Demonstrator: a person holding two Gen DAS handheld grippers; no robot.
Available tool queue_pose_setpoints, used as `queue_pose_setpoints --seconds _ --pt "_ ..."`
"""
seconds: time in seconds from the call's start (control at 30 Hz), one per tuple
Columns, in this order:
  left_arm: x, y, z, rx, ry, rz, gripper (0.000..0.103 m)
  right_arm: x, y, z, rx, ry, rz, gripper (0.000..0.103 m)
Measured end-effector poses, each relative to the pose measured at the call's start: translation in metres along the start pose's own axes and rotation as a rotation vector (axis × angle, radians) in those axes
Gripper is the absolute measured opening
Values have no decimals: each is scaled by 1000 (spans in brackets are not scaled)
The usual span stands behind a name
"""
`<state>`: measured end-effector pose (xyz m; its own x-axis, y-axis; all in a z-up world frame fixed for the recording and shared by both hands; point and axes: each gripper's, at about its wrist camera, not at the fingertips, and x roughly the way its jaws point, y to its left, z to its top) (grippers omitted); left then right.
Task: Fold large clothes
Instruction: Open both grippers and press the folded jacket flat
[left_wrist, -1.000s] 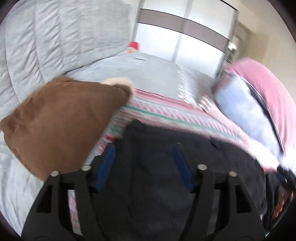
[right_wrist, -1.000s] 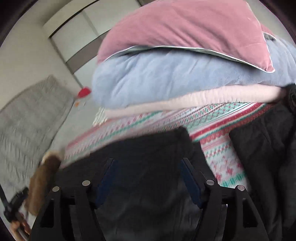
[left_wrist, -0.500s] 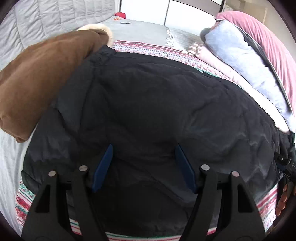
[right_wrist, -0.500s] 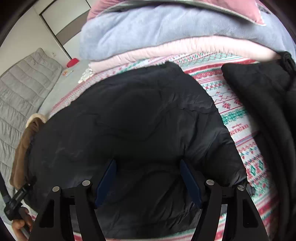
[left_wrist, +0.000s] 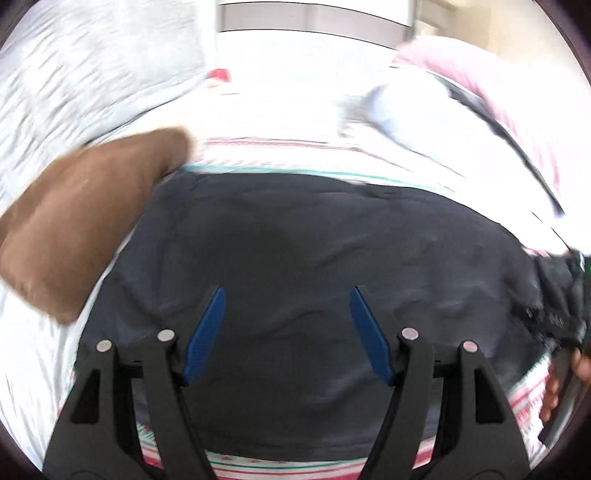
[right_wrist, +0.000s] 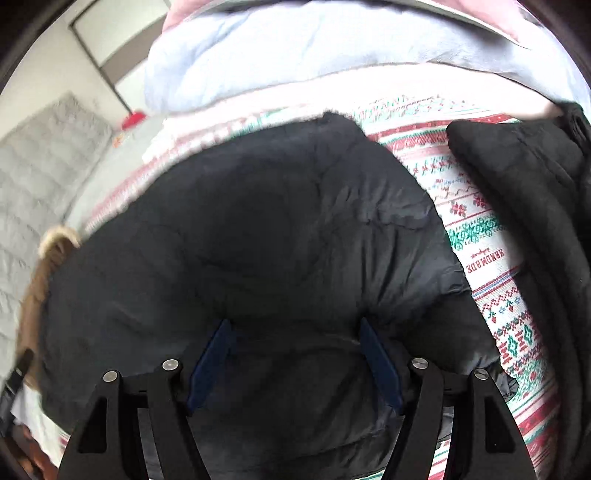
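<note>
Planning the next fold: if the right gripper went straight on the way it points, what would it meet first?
Most likely the black puffy jacket: it fills the space ahead of the open right gripper. How far off it lies is unclear.

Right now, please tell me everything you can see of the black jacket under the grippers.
The black jacket is a puffy, quilted garment of smooth, slightly shiny fabric, wrinkled and laid out flat in a broad mound on the patterned blanket. No zipper or sleeve shows clearly. Its left edge meets the brown cushion; another black garment lies apart on its right. The left gripper and the right gripper are both open above it, blue pads spread; whether they touch the fabric I cannot tell.
</note>
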<state>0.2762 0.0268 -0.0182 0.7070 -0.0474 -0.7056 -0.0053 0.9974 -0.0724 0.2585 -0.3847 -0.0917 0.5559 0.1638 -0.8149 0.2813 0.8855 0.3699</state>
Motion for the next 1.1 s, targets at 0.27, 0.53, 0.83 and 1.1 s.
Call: queue_pose_setpoints --seconds 0.27,0.53,0.83,1.1 --pt "74 -85 45 213 138 27 71 -23 15 10 4 -61 108 74" --pt "121 -93 22 268 231 116 75 -13 0 1 117 38 163 75" --pt "117 -102 72 217 223 100 74 -15 -13 4 190 40 231 76" --pt "159 -101 58 211 301 128 76 -18 -17 4 206 46 239 76"
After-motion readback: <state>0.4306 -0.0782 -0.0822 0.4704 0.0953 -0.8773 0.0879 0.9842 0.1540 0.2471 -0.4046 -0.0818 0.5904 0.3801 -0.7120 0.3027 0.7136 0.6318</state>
